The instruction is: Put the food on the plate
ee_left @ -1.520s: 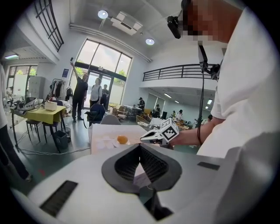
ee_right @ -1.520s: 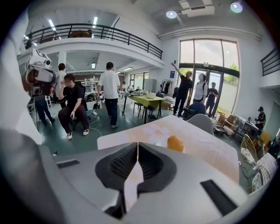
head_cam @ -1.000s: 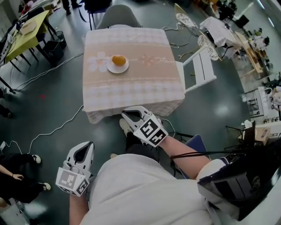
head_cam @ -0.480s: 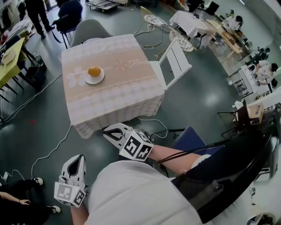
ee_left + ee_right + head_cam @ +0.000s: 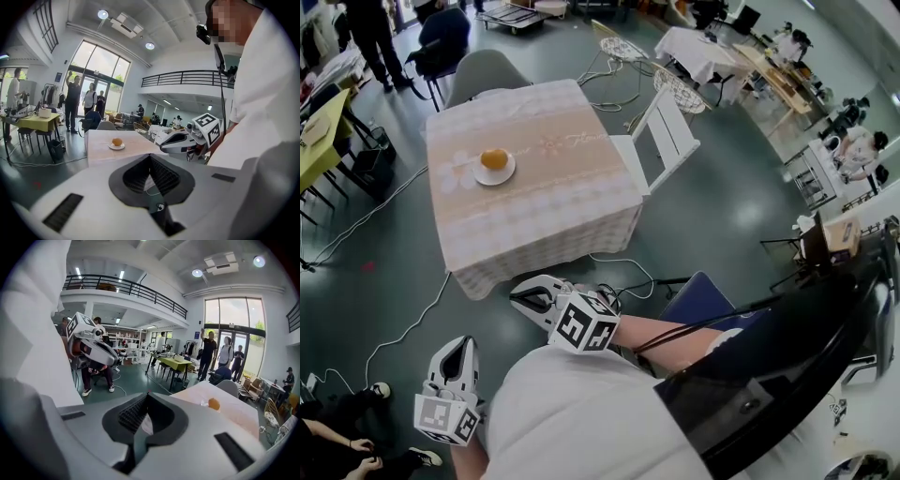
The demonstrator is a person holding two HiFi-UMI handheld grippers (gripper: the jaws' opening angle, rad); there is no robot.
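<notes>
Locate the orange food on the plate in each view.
Head view: food upper left, on its plate.
Left gripper view: food left of centre, mid-height.
Right gripper view: food right of centre, lower half.
Shared landmark: the cloth-covered table under it.

Daylight comes through tall windows [image 5: 96, 70] beyond the table [image 5: 101, 150], and the glass is washed pale in both gripper views. Round ceiling lamps [image 5: 102, 14] high above the table add small flares. In the head view the light is even and soft with faint shadows, and the glossy floor [image 5: 741, 216] shows a pale sheen to the table's right. Both gripper views bend straight lines and end in a black ring at the edges. Close to the lens, the left gripper [image 5: 150, 157] and right gripper [image 5: 146, 394] look soft, while the table is fairly sharp.
</notes>
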